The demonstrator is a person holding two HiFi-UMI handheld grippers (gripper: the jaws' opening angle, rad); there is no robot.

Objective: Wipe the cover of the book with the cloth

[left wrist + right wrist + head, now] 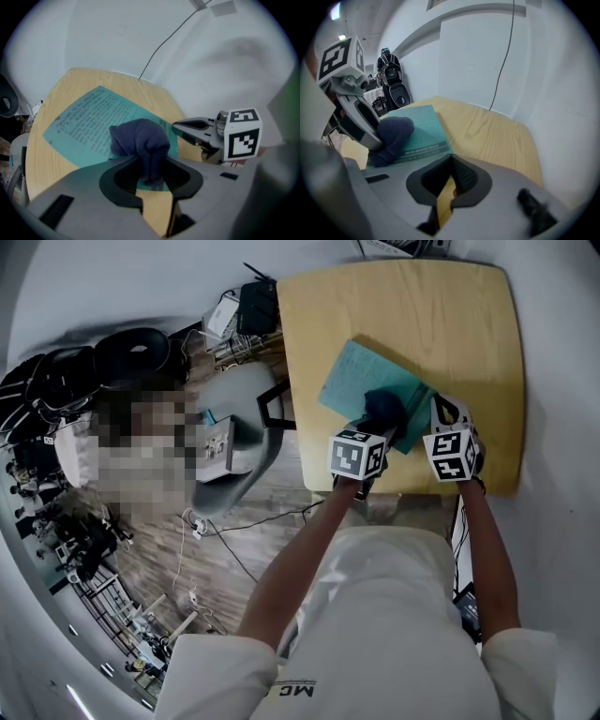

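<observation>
left gripper view shows your left claw (150, 178) pinched shut on a hanging fold of the dark blue cloth (140, 138). the rest of the cloth is bunched on the near end of the teal book (84, 122), which lies flat on the wooden desk (40, 154). your right claw (451, 164) is closed on nothing, over bare desk just beside the book. the cloth is soft and probably folds under, so grip it low. the book looks thin and light and may slide, so pin its edge.

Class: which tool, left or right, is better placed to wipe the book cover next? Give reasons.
Left: the left tool grips the cloth on the book; the right tool is shut, empty.
</observation>
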